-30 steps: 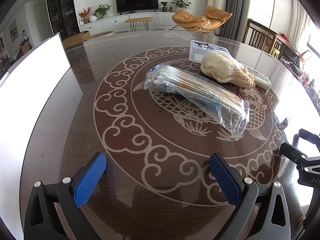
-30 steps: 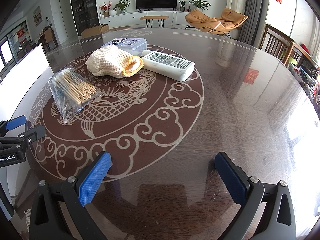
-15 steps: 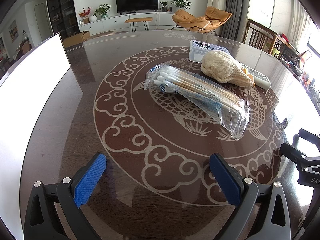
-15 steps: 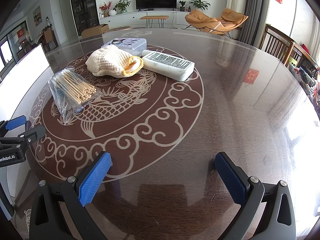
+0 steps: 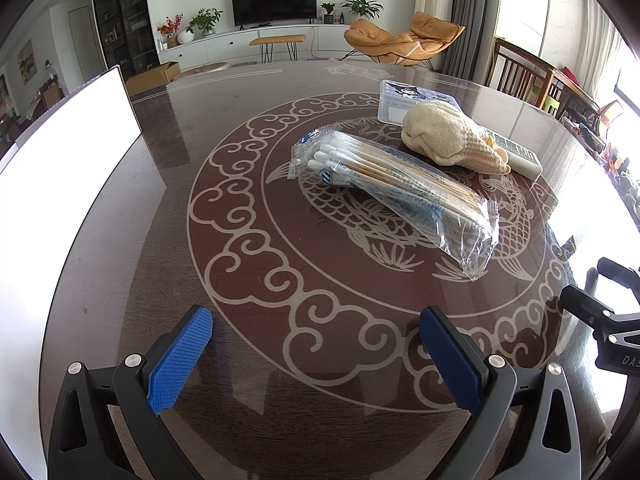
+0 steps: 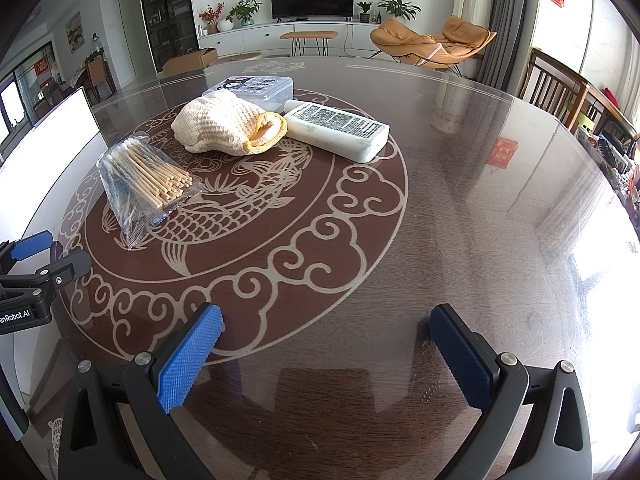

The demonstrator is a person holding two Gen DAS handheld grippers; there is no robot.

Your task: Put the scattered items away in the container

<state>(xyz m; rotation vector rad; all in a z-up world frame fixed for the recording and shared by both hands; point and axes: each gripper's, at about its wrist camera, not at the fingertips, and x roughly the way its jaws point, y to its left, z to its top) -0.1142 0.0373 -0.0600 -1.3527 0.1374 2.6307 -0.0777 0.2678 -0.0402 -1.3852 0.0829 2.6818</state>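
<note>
At the far left of the left wrist view, a bright white panel (image 5: 60,152) fills the frame edge; whether it belongs to the container cannot be told. Lower centre, the left gripper (image 5: 316,336) hangs just above the table (image 5: 168,240), jaws wide apart and empty. Right of centre lies the cotton swab bag (image 5: 396,188), its white tips toward upper left and its crimped end toward lower right. Further right, the knitted glove (image 5: 448,140) rests against the clear lidded box (image 5: 404,100) behind it and the white tube (image 5: 520,156) at its far side.

In the right wrist view, the same order runs from left to centre: cotton swab bag (image 6: 144,184), knitted glove (image 6: 224,126), clear lidded box (image 6: 252,86), white tube (image 6: 340,130). The right gripper (image 6: 326,340) sits at lower centre, jaws also fully apart and empty, well apart from all items.

Judged step: first pick, not yet begun. Recommended procedure:

1. Take the swab bag first; it is nearest the left gripper.
2. Align the jaws across the narrow width of the bag, at mid-length.
3. Descend until both pads straddle the swab bundle, not loose film alone.
4. Close gently; the film is likely slippery.
</note>
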